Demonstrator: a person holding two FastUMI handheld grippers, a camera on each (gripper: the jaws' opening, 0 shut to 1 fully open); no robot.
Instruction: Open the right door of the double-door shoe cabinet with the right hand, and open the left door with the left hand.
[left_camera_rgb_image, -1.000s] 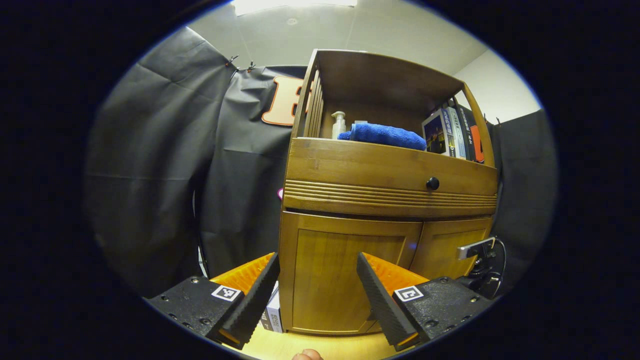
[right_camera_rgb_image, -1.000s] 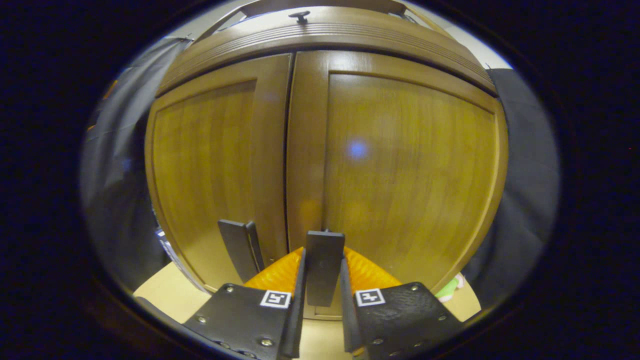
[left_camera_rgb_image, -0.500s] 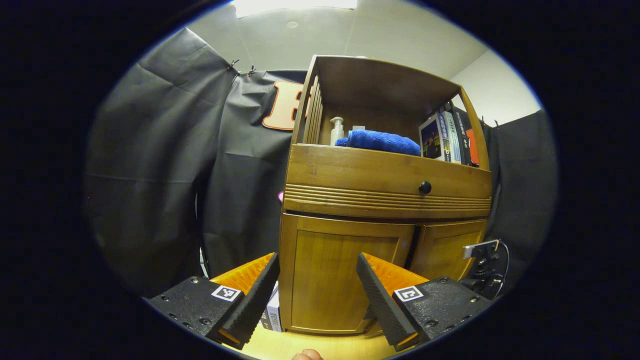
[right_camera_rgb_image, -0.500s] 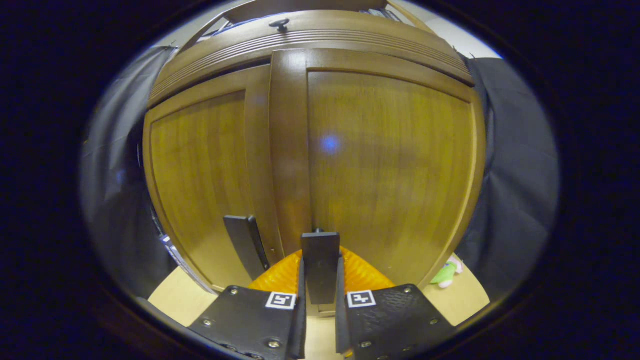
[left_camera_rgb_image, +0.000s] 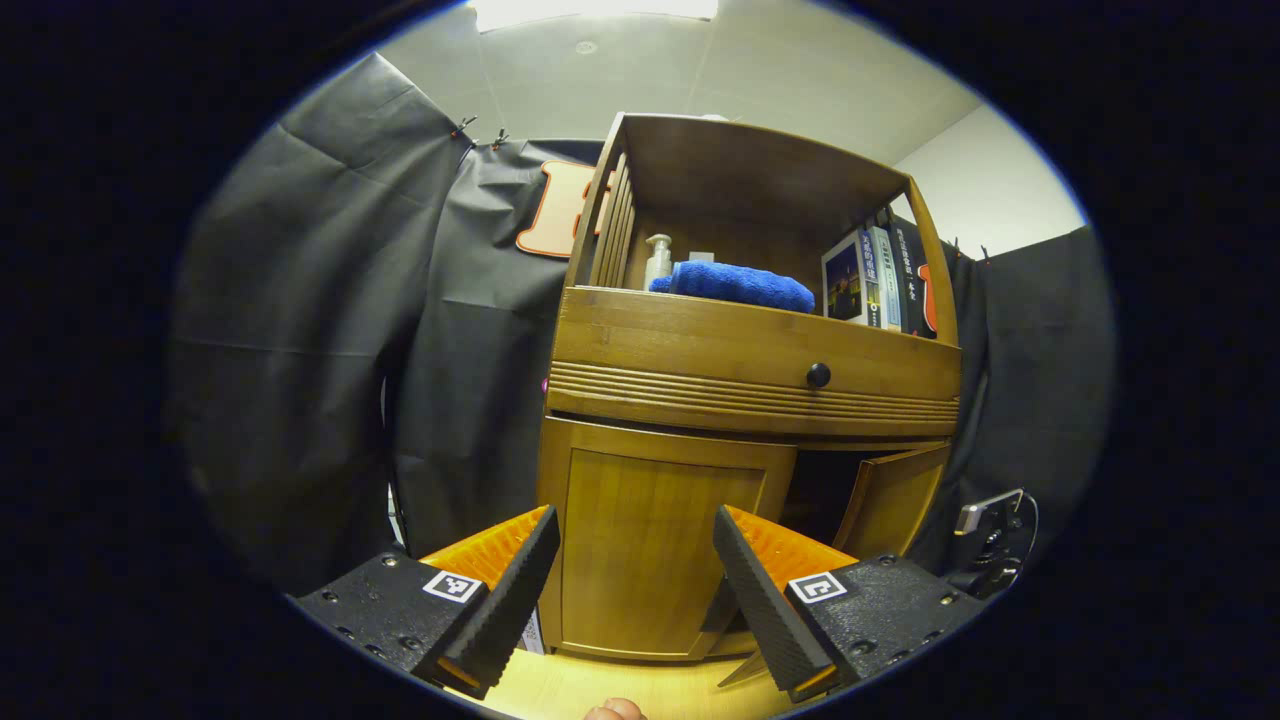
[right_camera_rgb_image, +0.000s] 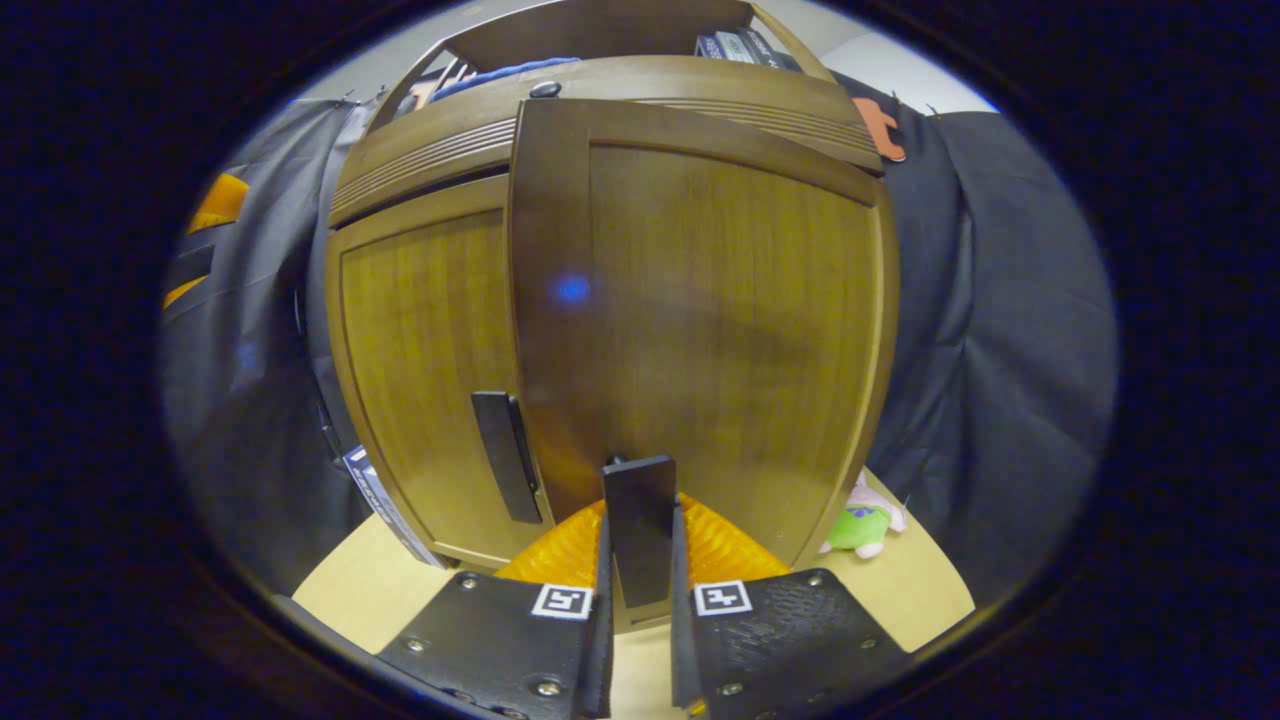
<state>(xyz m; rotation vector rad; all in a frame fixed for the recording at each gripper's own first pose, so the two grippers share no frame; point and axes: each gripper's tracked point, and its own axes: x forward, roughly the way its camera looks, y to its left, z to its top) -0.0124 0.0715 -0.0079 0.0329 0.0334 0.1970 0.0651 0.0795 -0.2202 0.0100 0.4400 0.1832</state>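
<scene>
My right gripper has its jaws clamped on the right handle, a flat upright bar near the bottom inner edge of the right door. That door stands swung out at an angle, its free edge overlapping the left door in the right gripper view; in the left gripper view the right door shows ajar with a dark gap beside it.

My left gripper has jaws wide apart, holding nothing, well short of the cabinet. The left door is shut, straight ahead between the jaws. Its left handle runs vertically, close to the door's inner edge, so I judge it lies ahead and right of my left jaws. Left hand is nearer; jaws need to straddle the bar sideways.
</scene>
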